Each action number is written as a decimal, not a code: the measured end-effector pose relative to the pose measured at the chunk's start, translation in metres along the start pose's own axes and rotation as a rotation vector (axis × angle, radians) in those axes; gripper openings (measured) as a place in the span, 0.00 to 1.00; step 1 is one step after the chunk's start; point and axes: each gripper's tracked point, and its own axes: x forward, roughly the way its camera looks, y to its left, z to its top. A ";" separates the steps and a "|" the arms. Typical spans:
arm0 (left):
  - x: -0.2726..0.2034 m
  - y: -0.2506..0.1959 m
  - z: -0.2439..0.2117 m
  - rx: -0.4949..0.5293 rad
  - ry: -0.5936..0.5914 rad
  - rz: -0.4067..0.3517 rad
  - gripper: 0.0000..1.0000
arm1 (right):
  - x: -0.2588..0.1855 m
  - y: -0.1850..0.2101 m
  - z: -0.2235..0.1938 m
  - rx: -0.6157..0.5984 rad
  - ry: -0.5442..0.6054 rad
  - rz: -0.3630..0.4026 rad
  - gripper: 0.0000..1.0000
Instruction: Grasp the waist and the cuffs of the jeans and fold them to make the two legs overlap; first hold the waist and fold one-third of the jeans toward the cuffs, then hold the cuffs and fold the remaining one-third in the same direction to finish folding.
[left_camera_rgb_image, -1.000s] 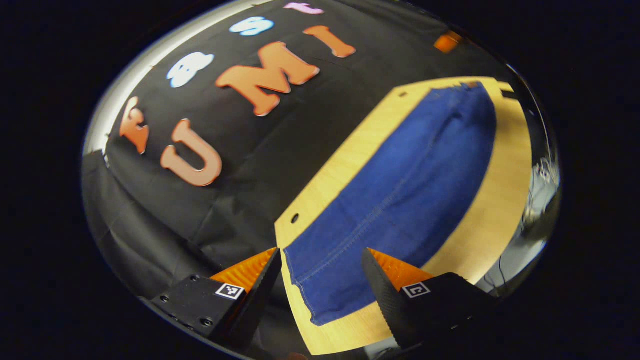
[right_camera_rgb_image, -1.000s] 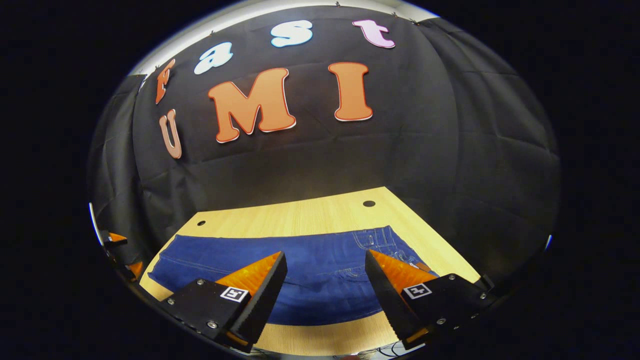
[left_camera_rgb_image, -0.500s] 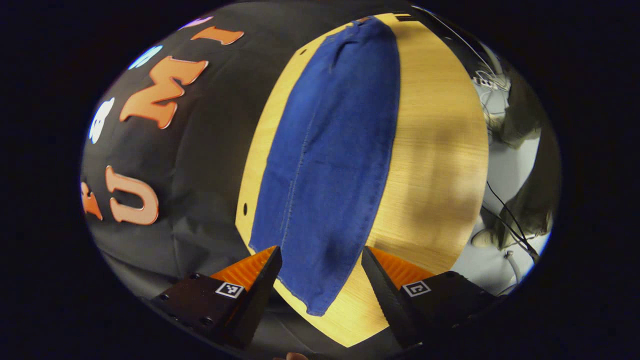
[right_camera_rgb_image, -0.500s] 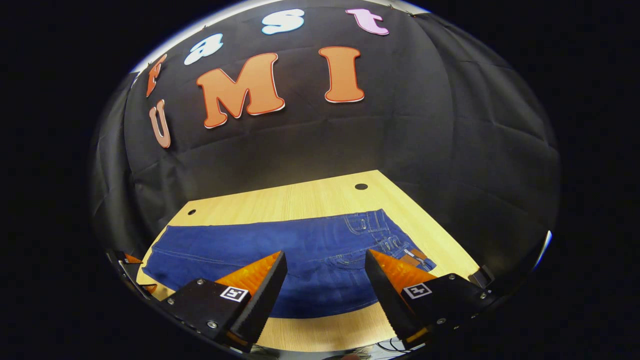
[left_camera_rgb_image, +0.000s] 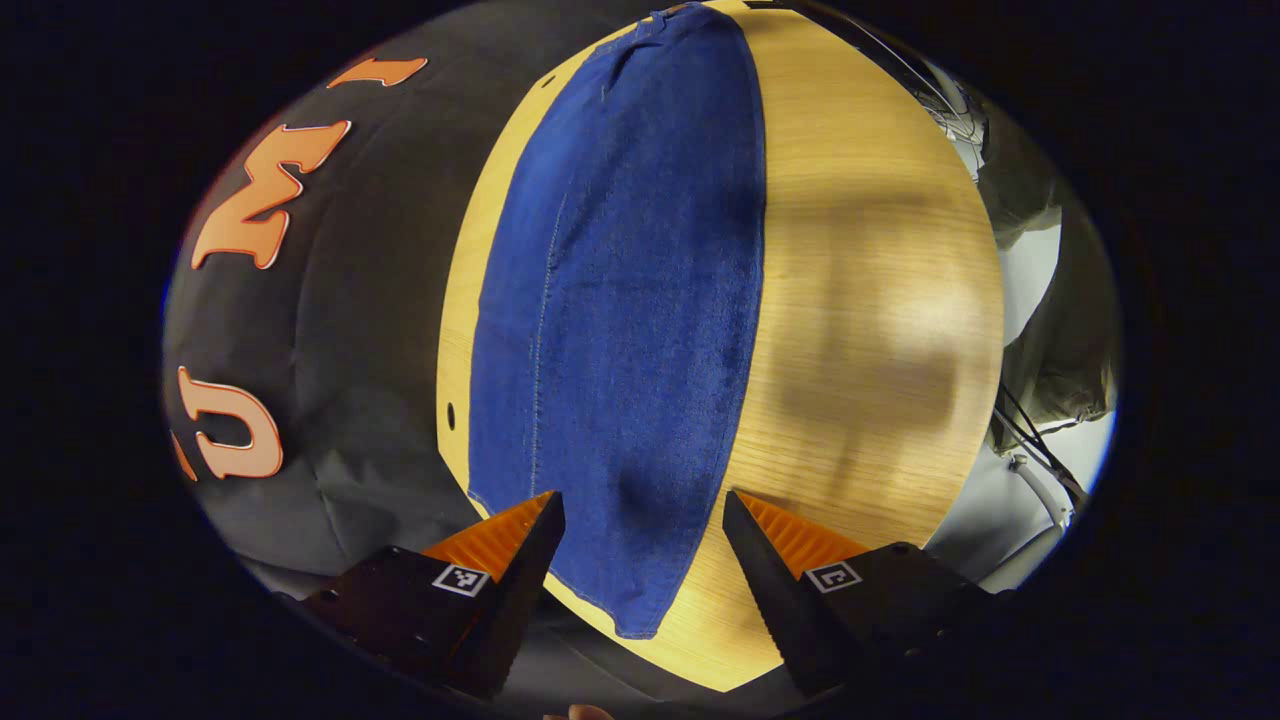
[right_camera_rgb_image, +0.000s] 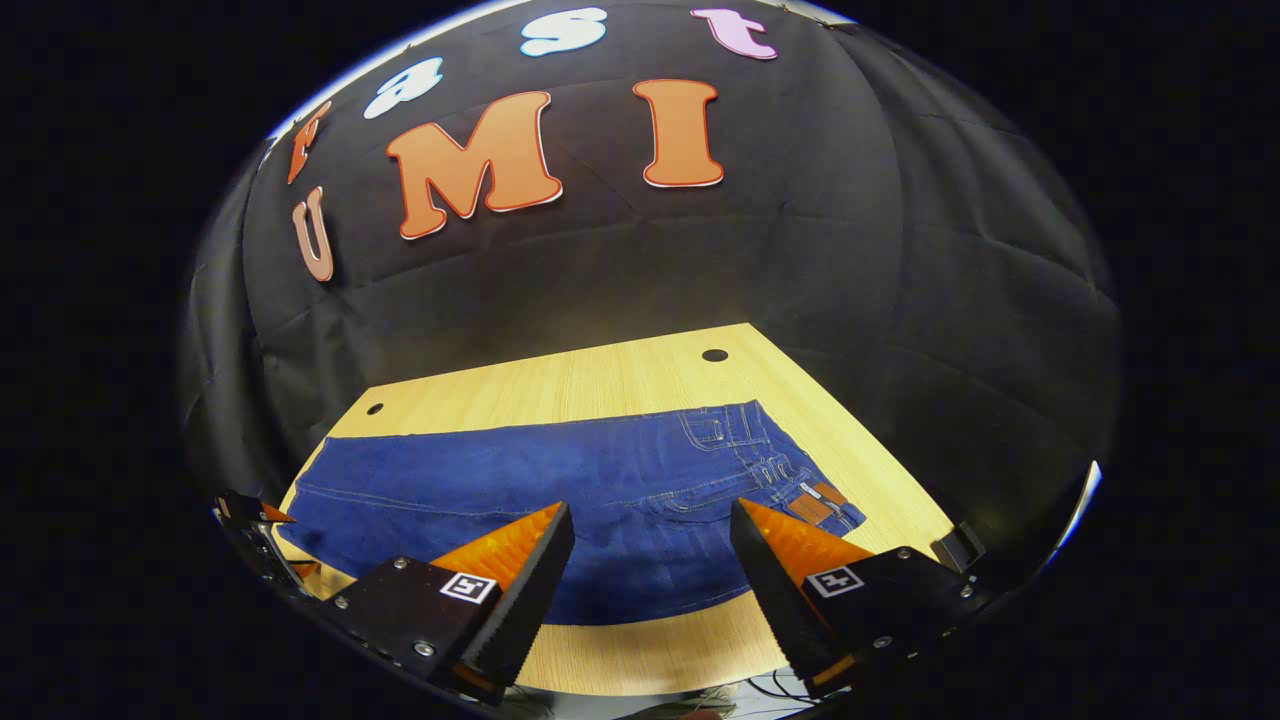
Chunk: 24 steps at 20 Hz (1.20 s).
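In the left gripper view, the left gripper (left_camera_rgb_image: 640, 520) hangs above the cuff end of the jeans (left_camera_rgb_image: 630, 300), its fingers spread apart with nothing between them. The cuffs (left_camera_rgb_image: 610, 590) lie just past the fingertips near the desk's near corner, and from there the blue denim runs lengthwise away across the wooden desk (left_camera_rgb_image: 880, 300) to the waist at the far end; whether the two legs already lie one on the other is hard to tell from here. In the right gripper view, the right gripper (right_camera_rgb_image: 650, 525) hovers over the near long edge of the jeans, its fingers likewise parted and empty. The waist (right_camera_rgb_image: 790, 480), with pockets and a brown patch, lies to the right, beyond the right finger. At the far left rim part of the left gripper shows by the cuff end.
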 end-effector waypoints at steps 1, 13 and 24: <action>0.001 0.003 0.000 0.018 0.002 0.003 0.98 | 0.000 0.000 -0.001 0.002 0.005 0.000 0.97; 0.052 0.056 0.008 0.054 0.039 0.130 0.93 | 0.008 0.014 0.011 -0.005 0.016 0.015 0.97; 0.066 0.037 0.009 -0.057 0.025 0.136 0.04 | -0.002 -0.028 0.039 -0.356 -0.087 -0.065 0.97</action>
